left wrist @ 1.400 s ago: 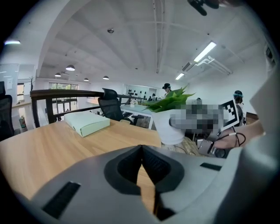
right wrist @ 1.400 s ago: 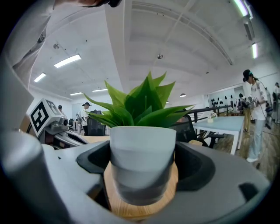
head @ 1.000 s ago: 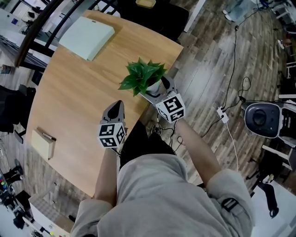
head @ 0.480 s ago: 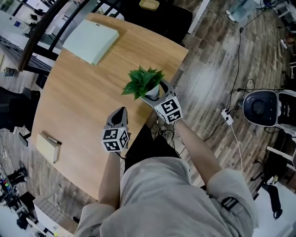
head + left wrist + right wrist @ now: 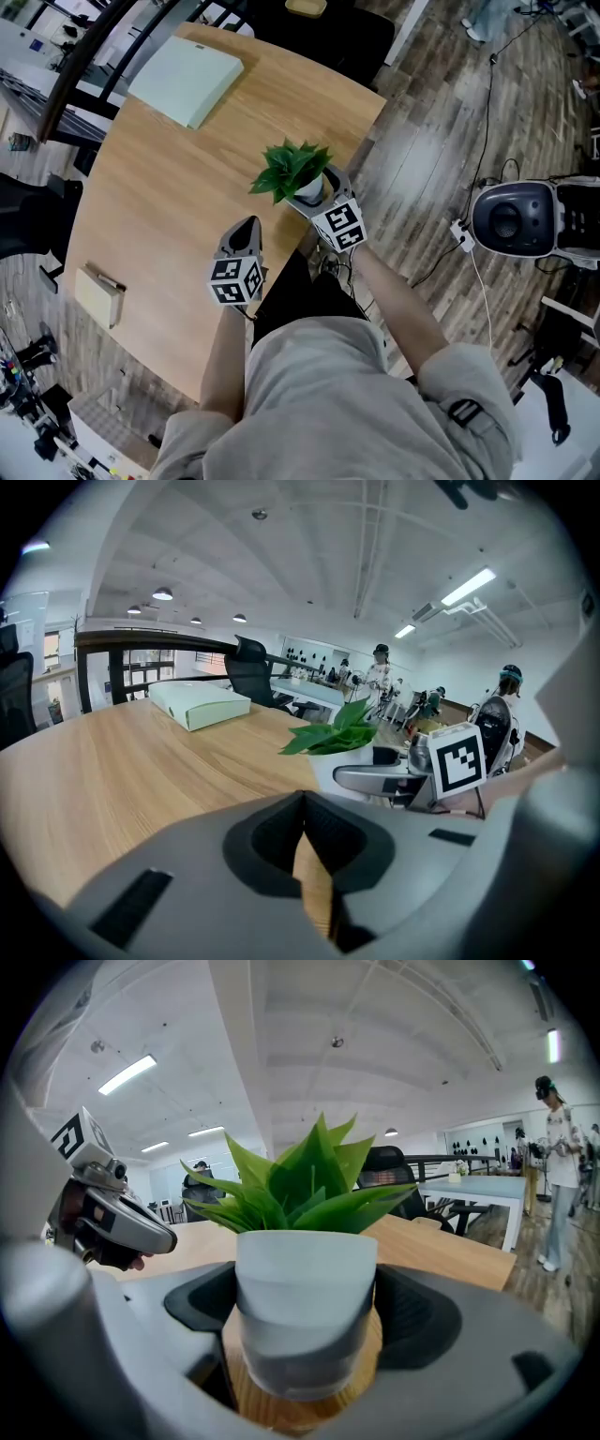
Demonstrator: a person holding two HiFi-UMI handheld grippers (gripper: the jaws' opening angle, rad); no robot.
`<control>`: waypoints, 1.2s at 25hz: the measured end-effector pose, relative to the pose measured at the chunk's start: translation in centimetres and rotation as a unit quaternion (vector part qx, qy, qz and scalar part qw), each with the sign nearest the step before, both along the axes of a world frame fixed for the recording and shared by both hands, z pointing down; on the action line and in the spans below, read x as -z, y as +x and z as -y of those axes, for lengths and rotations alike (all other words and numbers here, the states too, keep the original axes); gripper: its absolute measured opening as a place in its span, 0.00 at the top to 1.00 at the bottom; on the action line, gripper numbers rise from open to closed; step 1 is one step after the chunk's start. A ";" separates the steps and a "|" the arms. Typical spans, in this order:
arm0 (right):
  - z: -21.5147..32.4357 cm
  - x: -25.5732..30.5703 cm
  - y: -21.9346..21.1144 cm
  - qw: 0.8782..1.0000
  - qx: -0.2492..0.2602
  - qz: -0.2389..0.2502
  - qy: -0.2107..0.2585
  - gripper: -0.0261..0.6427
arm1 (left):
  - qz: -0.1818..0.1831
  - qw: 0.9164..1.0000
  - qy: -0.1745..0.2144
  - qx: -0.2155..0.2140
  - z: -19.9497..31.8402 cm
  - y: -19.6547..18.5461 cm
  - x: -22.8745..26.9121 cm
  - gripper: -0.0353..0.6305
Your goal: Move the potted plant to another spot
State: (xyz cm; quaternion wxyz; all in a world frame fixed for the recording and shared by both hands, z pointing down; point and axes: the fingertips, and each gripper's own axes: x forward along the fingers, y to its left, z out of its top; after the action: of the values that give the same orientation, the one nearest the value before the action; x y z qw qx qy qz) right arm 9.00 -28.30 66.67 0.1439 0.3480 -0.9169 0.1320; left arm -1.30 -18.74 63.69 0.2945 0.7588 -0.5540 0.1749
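A potted plant (image 5: 292,167) with green leaves in a white pot (image 5: 305,1288) is near the right edge of the wooden table (image 5: 159,187). My right gripper (image 5: 311,187) is shut on the pot, one pad pressed against each side of it (image 5: 305,1330). I cannot tell whether the pot rests on the wood or hangs just above it. My left gripper (image 5: 246,228) is shut and empty over the table's near edge, a short way left of the plant. From the left gripper view (image 5: 305,841), the plant (image 5: 337,735) and right gripper (image 5: 384,778) lie ahead to the right.
A pale green flat box (image 5: 187,75) lies at the table's far side. A small tan box (image 5: 98,292) sits at the near left edge. A black chair (image 5: 337,28) stands beyond the table. On the floor to the right are a round grey device (image 5: 511,217) and cables.
The plant and both grippers keep nearly the same places on the table; the view shifted a little. The round grey device on the floor has moved left.
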 end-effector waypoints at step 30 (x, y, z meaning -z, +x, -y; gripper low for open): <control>-3.0 -0.6 1.5 1.000 -0.008 -0.018 0.001 0.27 | 0.006 0.999 -0.024 -0.030 -1.6 2.1 -1.8 0.93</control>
State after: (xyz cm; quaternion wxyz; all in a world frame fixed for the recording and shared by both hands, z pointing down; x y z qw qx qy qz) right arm 10.50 -25.26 67.29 0.1587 0.3577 -0.9116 0.1257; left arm 0.83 -17.13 65.47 0.3038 0.7668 -0.5285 0.2010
